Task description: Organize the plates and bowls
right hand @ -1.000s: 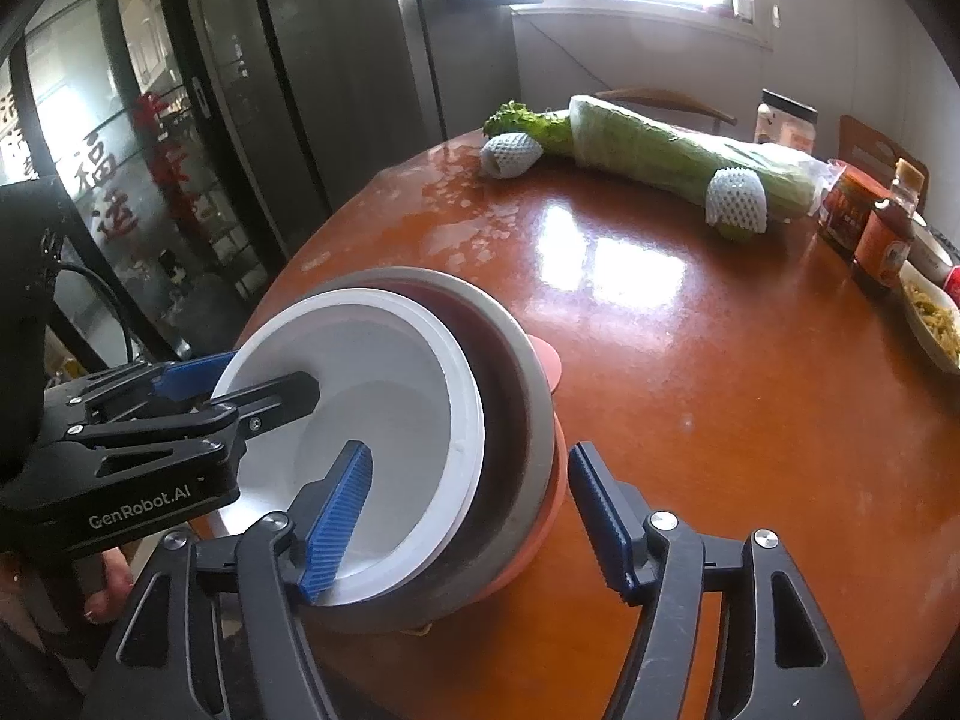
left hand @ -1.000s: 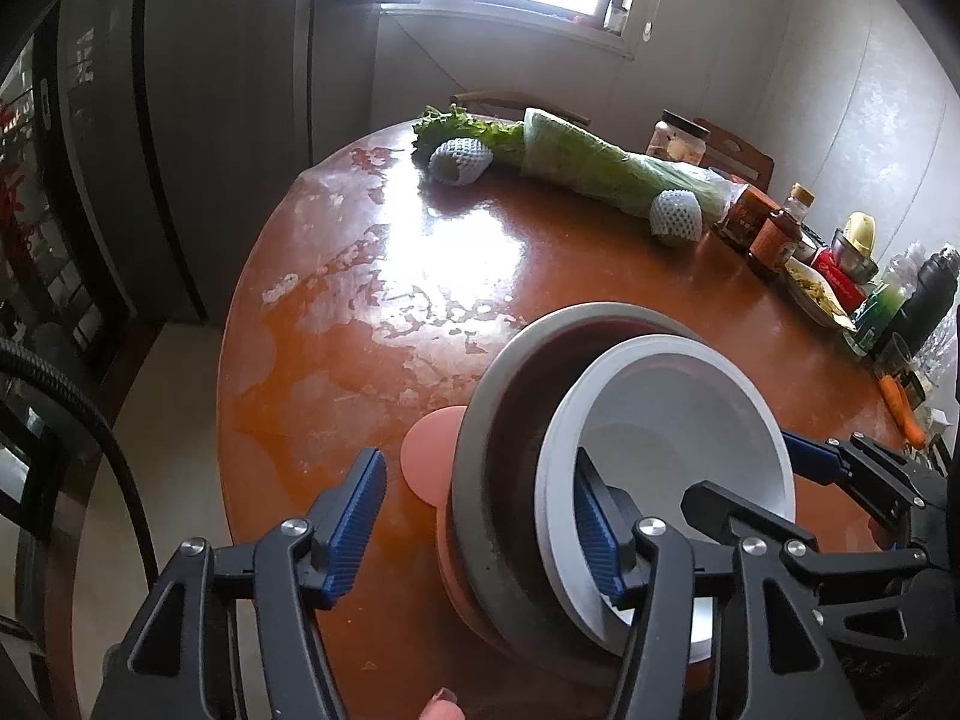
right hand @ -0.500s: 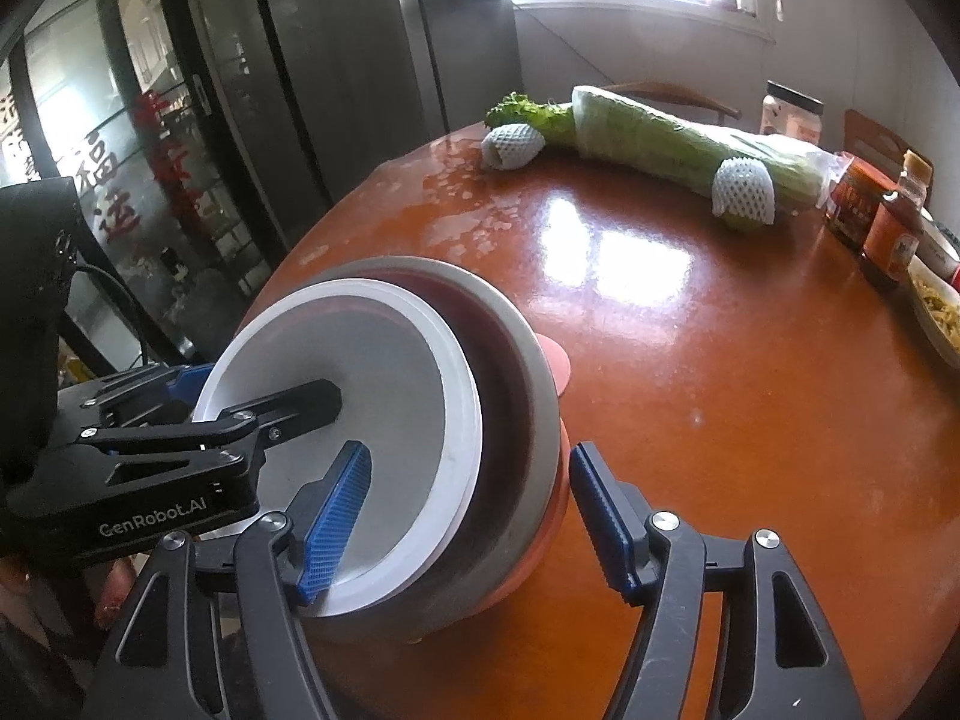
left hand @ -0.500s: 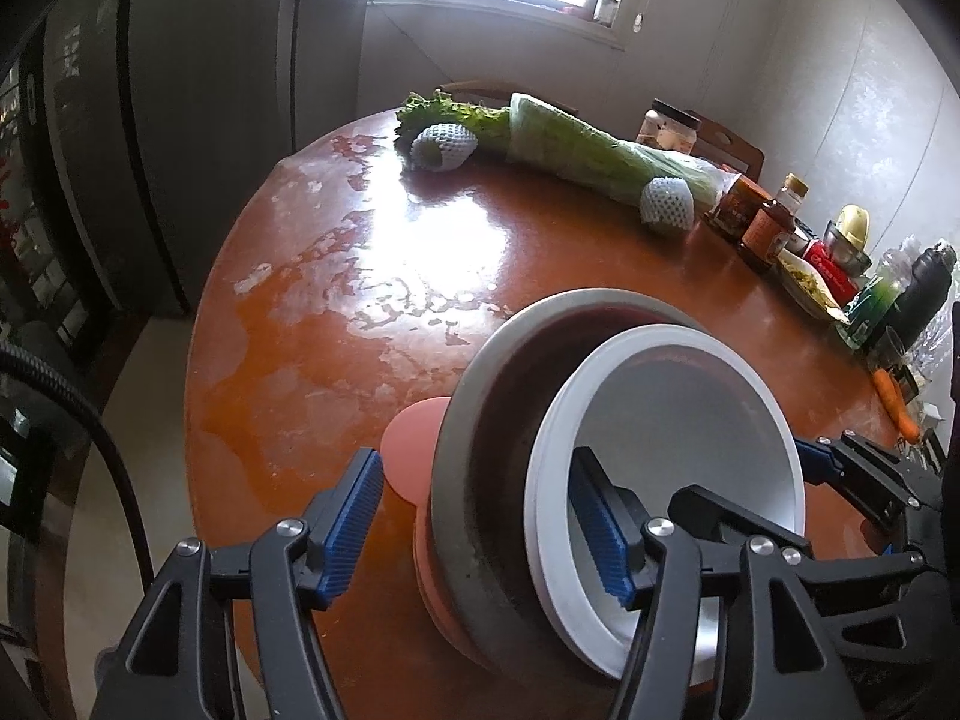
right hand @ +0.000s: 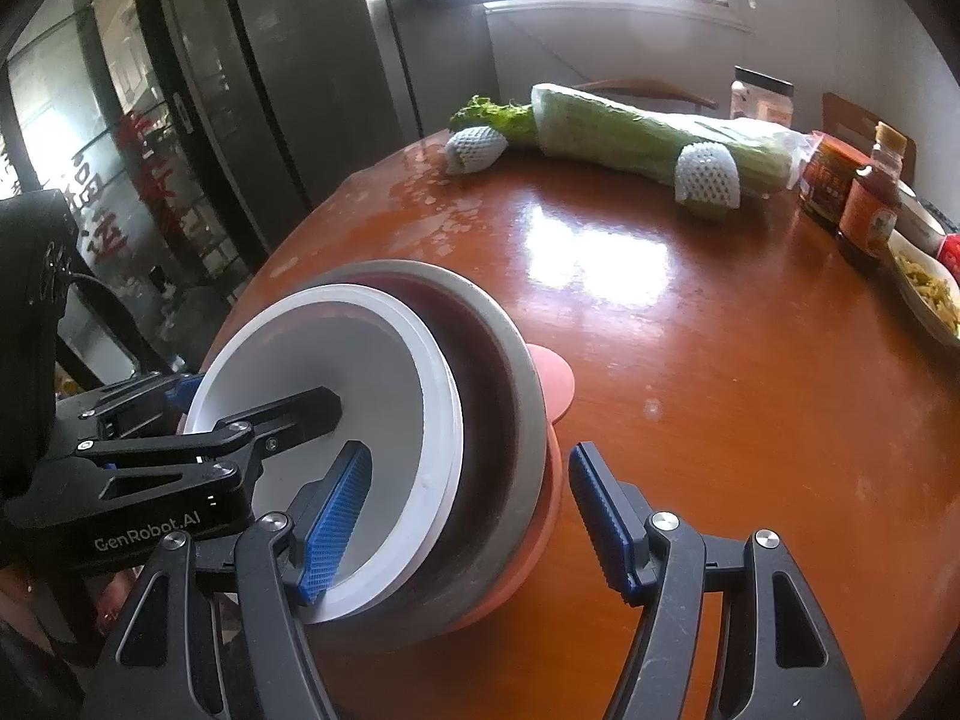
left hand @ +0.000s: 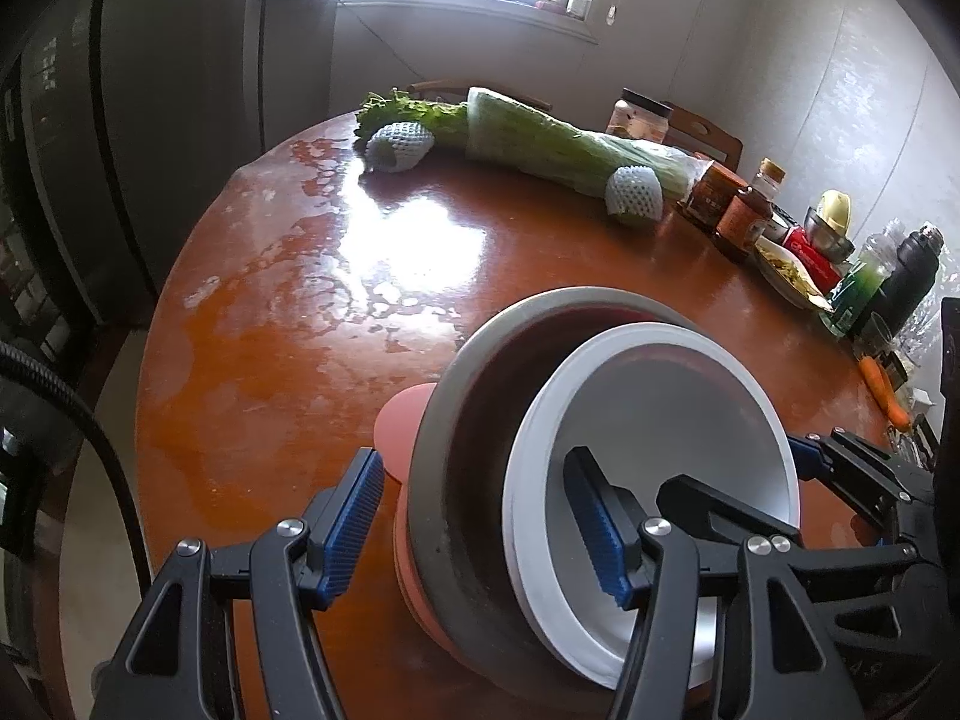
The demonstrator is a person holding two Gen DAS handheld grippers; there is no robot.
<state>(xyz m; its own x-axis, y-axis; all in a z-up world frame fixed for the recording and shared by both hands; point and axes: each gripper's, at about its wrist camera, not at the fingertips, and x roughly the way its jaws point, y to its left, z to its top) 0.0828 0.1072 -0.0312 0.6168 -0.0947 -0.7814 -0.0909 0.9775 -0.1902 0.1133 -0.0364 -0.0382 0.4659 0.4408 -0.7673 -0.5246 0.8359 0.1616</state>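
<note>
The left hand-held gripper (left hand: 477, 525) straddled the near-left side of the stack, one pad outside and one inside the bowls; the right hand-held gripper (right hand: 468, 531) did the same on the opposite side. Both stood about half open, and whether their pads actually pressed the rims could not be told. Between them the stack sat tilted toward the cameras: a white bowl (left hand: 654, 450), smooth and matte with a thick rolled rim, nested off-centre in a larger grey bowl (left hand: 480, 420) with a dark reddish inside, which rested on a salmon-pink plate (right hand: 540, 546). A small pink disc (left hand: 399, 426) peeked out just beyond the left gripper's outer pad. My judgement is that the tilt was the risk: an uneven lift could let the white bowl slide out or the pink plate slip from beneath. Farther off on the glossy, patchy desk (left hand: 288, 324) lay a wrapped bundle of greens (left hand: 540, 144), well apart from the stack.
</note>
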